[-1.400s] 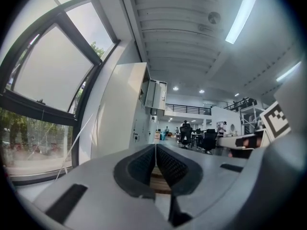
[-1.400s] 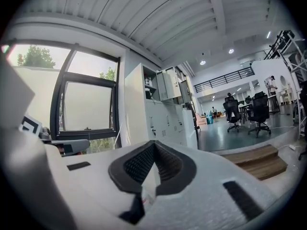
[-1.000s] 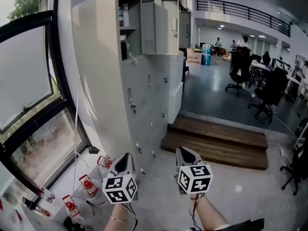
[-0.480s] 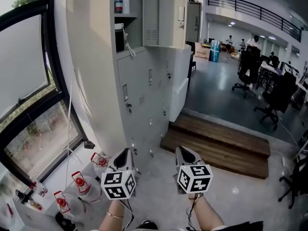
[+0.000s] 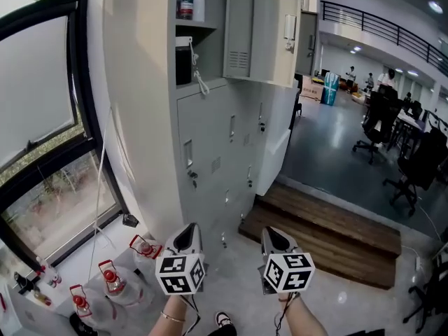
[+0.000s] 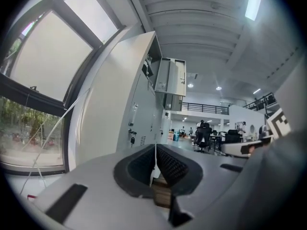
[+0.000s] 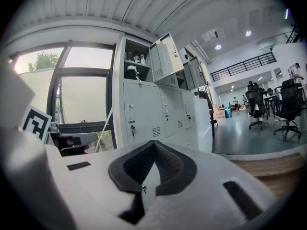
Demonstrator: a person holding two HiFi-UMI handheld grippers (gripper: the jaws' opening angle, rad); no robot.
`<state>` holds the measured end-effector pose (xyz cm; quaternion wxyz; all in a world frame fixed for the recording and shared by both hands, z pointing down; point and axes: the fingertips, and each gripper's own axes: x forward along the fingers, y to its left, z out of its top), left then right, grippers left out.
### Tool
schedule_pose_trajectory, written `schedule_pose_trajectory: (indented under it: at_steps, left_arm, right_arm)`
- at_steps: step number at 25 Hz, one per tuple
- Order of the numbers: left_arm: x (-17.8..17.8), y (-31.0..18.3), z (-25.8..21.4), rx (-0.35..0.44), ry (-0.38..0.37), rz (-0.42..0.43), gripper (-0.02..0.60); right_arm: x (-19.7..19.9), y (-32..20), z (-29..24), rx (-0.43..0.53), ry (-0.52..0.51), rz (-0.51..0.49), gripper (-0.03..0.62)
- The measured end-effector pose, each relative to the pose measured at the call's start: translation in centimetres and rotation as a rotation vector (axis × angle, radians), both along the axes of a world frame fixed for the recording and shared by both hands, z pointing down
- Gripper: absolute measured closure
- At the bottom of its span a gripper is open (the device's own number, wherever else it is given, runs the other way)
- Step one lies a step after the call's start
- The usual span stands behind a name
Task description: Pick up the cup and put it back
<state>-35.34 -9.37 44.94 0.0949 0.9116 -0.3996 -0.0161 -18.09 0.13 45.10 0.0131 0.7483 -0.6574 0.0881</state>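
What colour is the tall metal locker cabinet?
The tall metal locker cabinet is pale grey, clearest in head view.

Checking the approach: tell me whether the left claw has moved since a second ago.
Yes. The left claw has moved toward the lockers, which now loom larger, leaving the red-capped bottles further behind.

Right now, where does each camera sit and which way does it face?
Head view: on the head, looking down past left claw and right claw at the lockers; both forearms show.
Left gripper view: rides the left claw, facing lockers and window; own shut jaws, right claw's cube.
Right gripper view: rides the right claw, facing the locker fronts; own shut jaws, left claw's cube.
Shared: all see the open locker door.
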Motion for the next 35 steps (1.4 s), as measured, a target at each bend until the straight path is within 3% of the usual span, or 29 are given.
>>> schedule_pose_trajectory:
  at_steps: [7, 18, 24, 30, 35]
  left_arm:
    - [5.1, -7.5, -1.2, 0.010, 0.020, -0.062, 0.568]
    - [7.5, -15.2, -3.1, 0.045, 0.001, -0.218, 0.568]
    - [7.0, -16.4, -4.1, 0.065, -0.031, -0.377, 0.568]
    - [6.9, -15.4, -4.3, 0.053, -0.017, -0.605, 0.568]
    - [6.6, -13.9, -4.5, 0.046, -0.039, -0.721, 0.568]
  right_arm:
    - [5.6, -9.7, -2.5, 0.026, 0.024, -0.081, 0.603]
    - [9.4, -20.5, -4.5, 0.070, 0.020, -0.228, 0.603]
    - [10.1, -25.2, -4.7, 0.084, -0.013, -0.369, 0.603]
    - [9.8, -28.5, -5.3, 0.086, -0.009, -0.582, 0.603]
    - [8.4, -29.9, -6.6, 0.105, -0.002, -0.708, 0.603]
